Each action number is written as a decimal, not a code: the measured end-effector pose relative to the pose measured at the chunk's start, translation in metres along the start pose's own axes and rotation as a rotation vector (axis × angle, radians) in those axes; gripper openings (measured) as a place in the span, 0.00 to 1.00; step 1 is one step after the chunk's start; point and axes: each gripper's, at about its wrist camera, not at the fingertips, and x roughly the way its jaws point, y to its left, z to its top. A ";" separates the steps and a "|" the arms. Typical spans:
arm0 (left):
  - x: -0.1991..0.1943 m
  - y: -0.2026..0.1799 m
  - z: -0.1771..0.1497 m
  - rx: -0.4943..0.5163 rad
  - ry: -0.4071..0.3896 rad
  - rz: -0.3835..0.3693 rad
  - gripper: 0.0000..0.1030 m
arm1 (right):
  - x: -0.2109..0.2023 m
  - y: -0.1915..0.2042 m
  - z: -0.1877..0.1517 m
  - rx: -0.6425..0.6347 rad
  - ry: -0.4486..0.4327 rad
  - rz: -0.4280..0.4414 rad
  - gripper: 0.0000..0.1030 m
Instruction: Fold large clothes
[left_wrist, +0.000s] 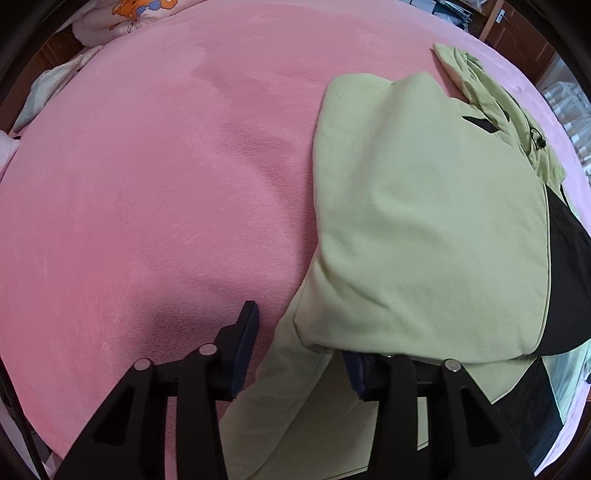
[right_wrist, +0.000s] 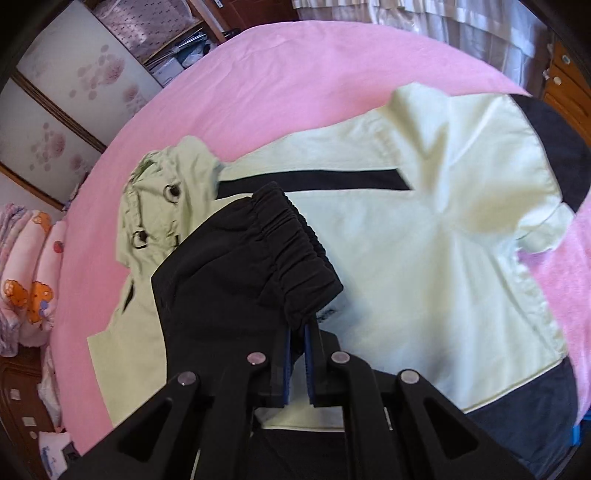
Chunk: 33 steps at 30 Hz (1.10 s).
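Note:
A light green jacket (right_wrist: 443, 258) with black panels lies spread on the pink blanket (right_wrist: 295, 74), its hood (right_wrist: 159, 199) toward the left. My right gripper (right_wrist: 298, 332) is shut on the black elastic cuff (right_wrist: 280, 236) of a sleeve, and holds it lifted above the jacket's body. In the left wrist view the jacket (left_wrist: 424, 221) lies folded at the right. My left gripper (left_wrist: 299, 339) stands open at the jacket's near edge. Its left finger (left_wrist: 243, 332) is over bare blanket (left_wrist: 147, 184); its right finger (left_wrist: 360, 373) is tucked under the green fold. A green sleeve (left_wrist: 288, 406) runs between them.
Pink bedding printed with cartoon bears (right_wrist: 33, 291) is piled at the bed's left edge. Beyond it stand sliding wardrobe doors (right_wrist: 62, 110). Curtains (right_wrist: 406, 14) hang past the far side, and wooden drawers (right_wrist: 565, 85) stand at the right.

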 end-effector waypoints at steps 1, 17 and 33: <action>-0.001 -0.001 0.000 0.000 0.005 -0.012 0.32 | -0.003 -0.005 0.001 -0.004 -0.009 -0.017 0.05; -0.002 0.004 -0.016 -0.093 0.065 -0.062 0.23 | 0.032 -0.044 -0.032 0.048 0.086 -0.168 0.06; -0.018 -0.013 0.021 0.108 0.113 -0.089 0.27 | 0.007 -0.039 -0.025 0.036 0.028 -0.169 0.13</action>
